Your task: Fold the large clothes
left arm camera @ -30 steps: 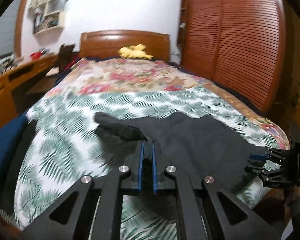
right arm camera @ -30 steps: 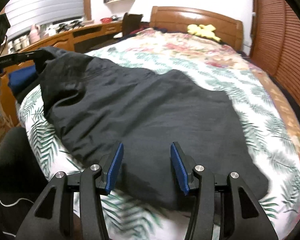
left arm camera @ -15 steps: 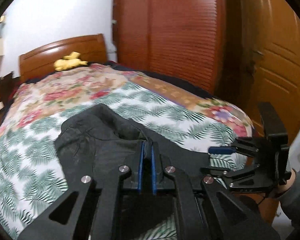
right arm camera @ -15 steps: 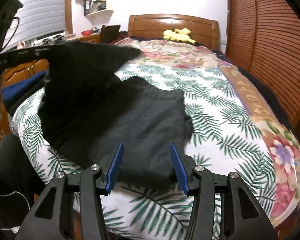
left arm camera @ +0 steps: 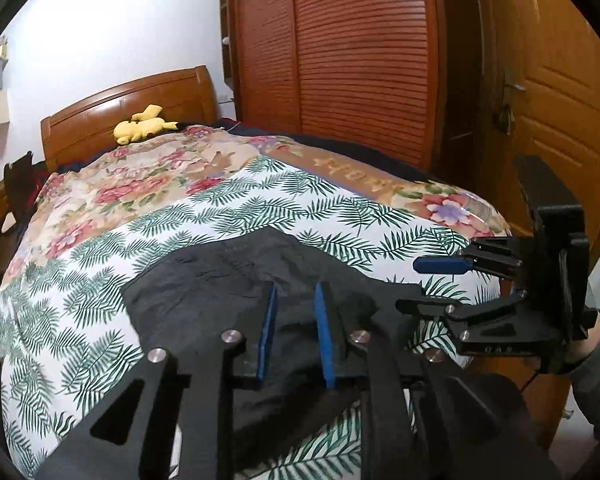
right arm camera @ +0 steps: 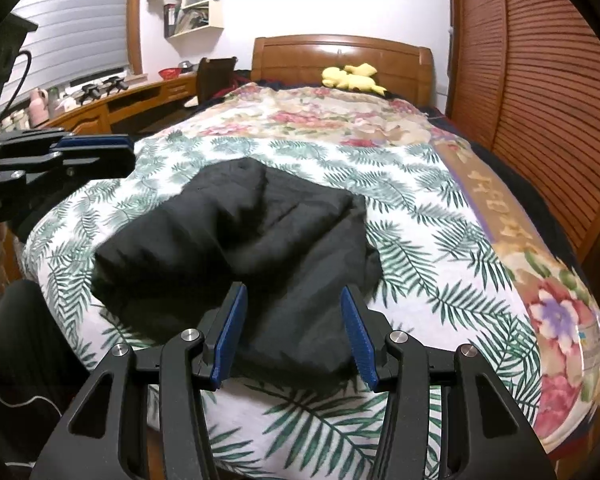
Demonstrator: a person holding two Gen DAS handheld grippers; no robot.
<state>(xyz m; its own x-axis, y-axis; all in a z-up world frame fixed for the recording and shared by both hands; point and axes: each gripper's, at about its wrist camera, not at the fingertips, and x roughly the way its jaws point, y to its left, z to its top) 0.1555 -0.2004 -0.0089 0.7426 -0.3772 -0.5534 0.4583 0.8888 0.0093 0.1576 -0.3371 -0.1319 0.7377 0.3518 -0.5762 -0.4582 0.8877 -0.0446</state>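
A black garment (right arm camera: 252,248) lies bunched in a loose, doubled-over heap on the near end of the bed (right arm camera: 440,240), resting on the white cover printed with green palm leaves. Its folds are rumpled and one rounded hump rises at the far left of the pile.

The left claw (left arm camera: 294,336) hangs just above the near edge of the garment with its blue pads parted a moderate way; nothing is pinched between them, though black cloth shows in the gap beneath. The right claw (right arm camera: 294,336) is spread wider, its pads on either side of the garment's near edge, and it grips nothing either. From the left wrist view the right claw (left arm camera: 428,284) shows at the right, over the right near corner of the bed, fingers apart.

At the far end, a yellow plush toy (right arm camera: 352,76) lies against the wooden headboard (right arm camera: 340,52). A slatted wooden wardrobe (left arm camera: 360,60) stands along the right side.
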